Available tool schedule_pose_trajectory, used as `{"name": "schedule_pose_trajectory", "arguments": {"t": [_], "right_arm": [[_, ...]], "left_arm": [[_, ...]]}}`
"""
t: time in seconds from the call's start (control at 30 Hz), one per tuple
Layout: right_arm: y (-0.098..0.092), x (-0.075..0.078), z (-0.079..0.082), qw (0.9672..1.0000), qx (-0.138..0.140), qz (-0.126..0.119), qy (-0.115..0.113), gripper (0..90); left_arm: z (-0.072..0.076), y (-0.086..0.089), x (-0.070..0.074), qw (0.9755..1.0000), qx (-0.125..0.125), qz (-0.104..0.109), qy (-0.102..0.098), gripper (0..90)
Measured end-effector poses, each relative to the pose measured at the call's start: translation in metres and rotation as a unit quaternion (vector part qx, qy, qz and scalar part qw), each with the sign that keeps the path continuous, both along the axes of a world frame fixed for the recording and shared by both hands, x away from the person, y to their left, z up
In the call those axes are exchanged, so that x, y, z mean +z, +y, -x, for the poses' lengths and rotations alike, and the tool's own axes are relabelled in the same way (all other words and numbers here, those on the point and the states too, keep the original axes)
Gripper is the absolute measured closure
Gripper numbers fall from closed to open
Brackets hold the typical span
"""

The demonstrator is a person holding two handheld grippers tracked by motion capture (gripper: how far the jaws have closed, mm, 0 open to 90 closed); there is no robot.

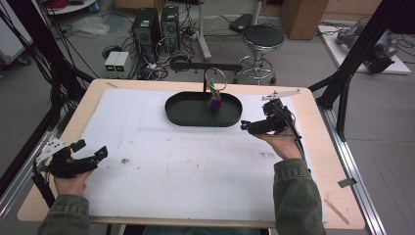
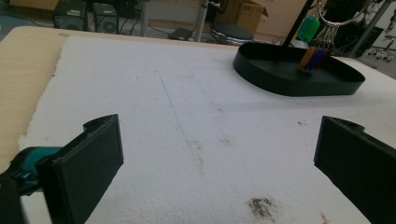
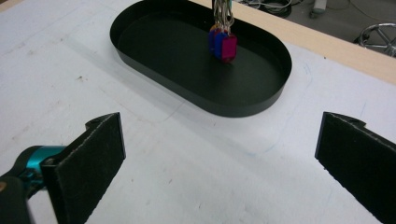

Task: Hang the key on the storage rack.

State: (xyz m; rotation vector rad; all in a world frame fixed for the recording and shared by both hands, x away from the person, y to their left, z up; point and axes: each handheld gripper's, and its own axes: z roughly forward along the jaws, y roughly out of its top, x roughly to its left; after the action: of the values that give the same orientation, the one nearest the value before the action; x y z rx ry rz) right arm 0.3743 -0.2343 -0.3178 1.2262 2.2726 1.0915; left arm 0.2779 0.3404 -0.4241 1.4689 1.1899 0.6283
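Several coloured key tags (image 3: 222, 44) hang on a ring above the black oval tray (image 3: 140, 56); the ring's top is cut off. My right gripper (image 1: 254, 126), spread and empty, sits near the tray; my left gripper (image 1: 90, 152), also spread, well apart.

A mat (image 1: 195, 166) covers most of the counter (image 1: 98, 88). A tray (image 1: 186, 113) sits on the mat near the far edge, about midway. A stand (image 1: 204, 78) rises from the tray, and tags (image 1: 216, 102) hang from it over the tray's floor. The left hand-held gripper (image 1: 90, 149) is at the near left corner; the right hand-held gripper (image 1: 244, 126) is just right of the tray.
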Motion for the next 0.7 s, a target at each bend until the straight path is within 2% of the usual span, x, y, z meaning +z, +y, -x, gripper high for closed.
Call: {"name": "schedule_pose_trajectory", "arguments": {"t": [0.23,0.33,0.6,0.7], "right_arm": [[-0.012,-0.022,0.016,0.9997,-0.012,0.02,0.013,0.5],[-0.017,-0.029,0.022,0.9997,-0.014,0.011,0.015,0.5],[-0.03,-0.041,0.038,0.9995,-0.028,-0.011,0.004,0.5],[-0.03,-0.041,0.042,0.9993,-0.036,0.0,-0.002,0.5]], "left_arm": [[0.001,0.0,0.0,1.0,0.0,-0.001,0.0,1.8],[0.001,0.0,0.0,1.0,-0.002,-0.002,0.001,1.8],[0.001,0.0,0.0,1.0,0.0,-0.003,0.001,1.7],[0.001,0.0,0.0,1.0,-0.001,-0.004,0.002,1.8]]}}
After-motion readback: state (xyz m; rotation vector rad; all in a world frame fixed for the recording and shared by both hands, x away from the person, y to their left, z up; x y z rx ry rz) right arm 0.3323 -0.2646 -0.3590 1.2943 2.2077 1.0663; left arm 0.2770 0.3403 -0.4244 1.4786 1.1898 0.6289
